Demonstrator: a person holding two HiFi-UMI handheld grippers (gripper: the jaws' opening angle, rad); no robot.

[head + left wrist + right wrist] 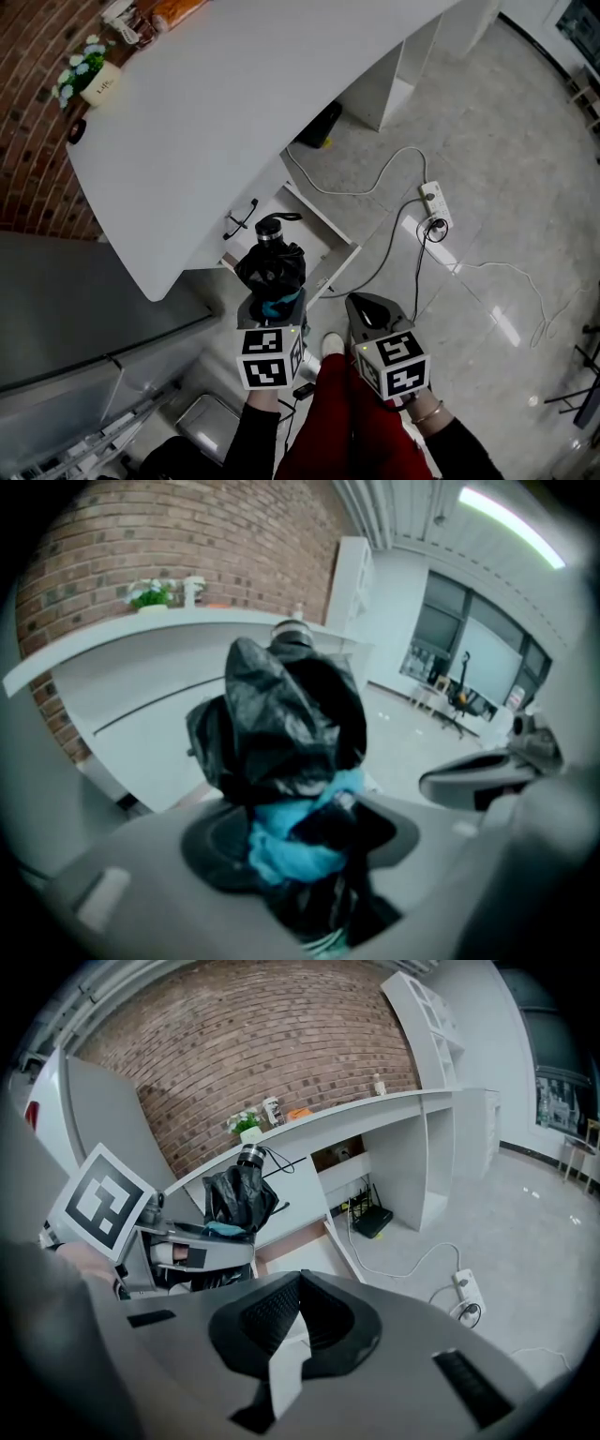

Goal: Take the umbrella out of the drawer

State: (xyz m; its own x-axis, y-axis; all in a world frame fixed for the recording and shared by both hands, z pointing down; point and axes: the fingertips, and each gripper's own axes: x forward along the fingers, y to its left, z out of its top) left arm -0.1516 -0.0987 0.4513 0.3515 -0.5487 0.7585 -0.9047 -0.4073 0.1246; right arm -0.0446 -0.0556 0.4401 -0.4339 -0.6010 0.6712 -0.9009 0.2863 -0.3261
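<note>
Your left tongs (pixel 305 844) are clenched on the umbrella (pixel 281 714), biting its lower part where a turquoise band (pixel 291 846) is bunched between the pads. The rest of the folded black canopy stands up and out past the tips, ending in the stubby handle (pixel 270 228) with its loop. Your right tongs (pixel 295 1283) are closed tip to tip with nothing in them, held just beside the left ones.

The umbrella hangs in the air, clear of the open drawer (pixel 319 239) below it, which juts from under the white counter (pixel 234 94). Judged from that, the lift is all but done.

Expect a light load, but a mixed one: loose, slick fabric around a stiff core. The cloth is crumpled rather than wrapped tight, so it may slide or puff out under the pads. From the left gripper view it is hard to say whether your pads bear on the shaft or only on folds of fabric. The firmest hold would be low on the bundle, through the cloth onto the shaft, or on the hard handle itself

Beyond, a power strip (pixel 433 202) and its cable lie on the floor
</note>
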